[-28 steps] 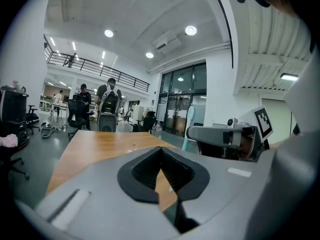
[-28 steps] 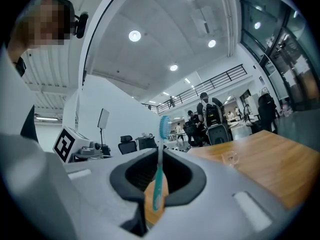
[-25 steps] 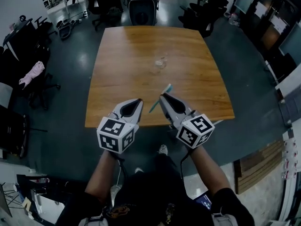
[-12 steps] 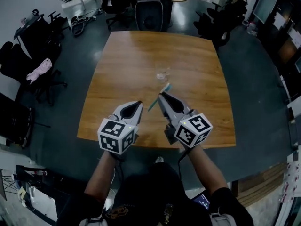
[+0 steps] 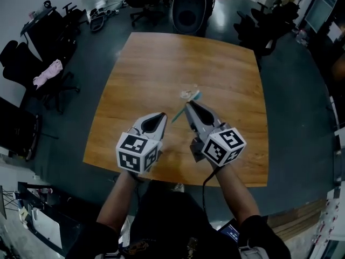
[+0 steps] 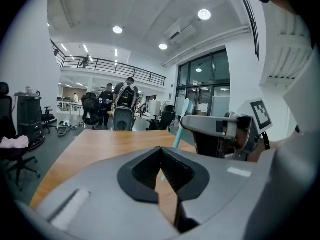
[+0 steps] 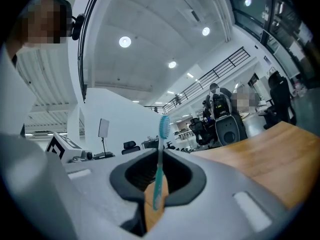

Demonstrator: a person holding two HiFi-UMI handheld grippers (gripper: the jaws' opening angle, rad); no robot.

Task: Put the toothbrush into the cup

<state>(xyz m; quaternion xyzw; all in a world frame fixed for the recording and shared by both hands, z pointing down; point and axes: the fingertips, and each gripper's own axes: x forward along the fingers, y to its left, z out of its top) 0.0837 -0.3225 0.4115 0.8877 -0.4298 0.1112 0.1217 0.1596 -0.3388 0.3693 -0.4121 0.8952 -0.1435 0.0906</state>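
Note:
A teal toothbrush (image 5: 177, 116) is held tilted in my right gripper (image 5: 188, 105), which is shut on its handle; the bristle end points away from me. The brush head sits right beside the rim of a small clear cup (image 5: 185, 94) standing near the middle of the wooden table (image 5: 145, 63). In the right gripper view the toothbrush (image 7: 160, 154) rises upright from between the jaws. My left gripper (image 5: 162, 115) hovers to the left, shut and empty, just beside the brush's lower end. From the left gripper view the toothbrush (image 6: 180, 129) and the right gripper (image 6: 212, 126) show on the right.
A black office chair (image 5: 187, 15) stands at the table's far edge. More chairs are at the left, one with a pink cloth (image 5: 47, 72). Dark floor surrounds the table. People stand far off (image 6: 107, 101).
Both grippers have moved forward over the table. The toothbrush head has come from well short of the cup to right beside its rim. Both grippers stay shut.

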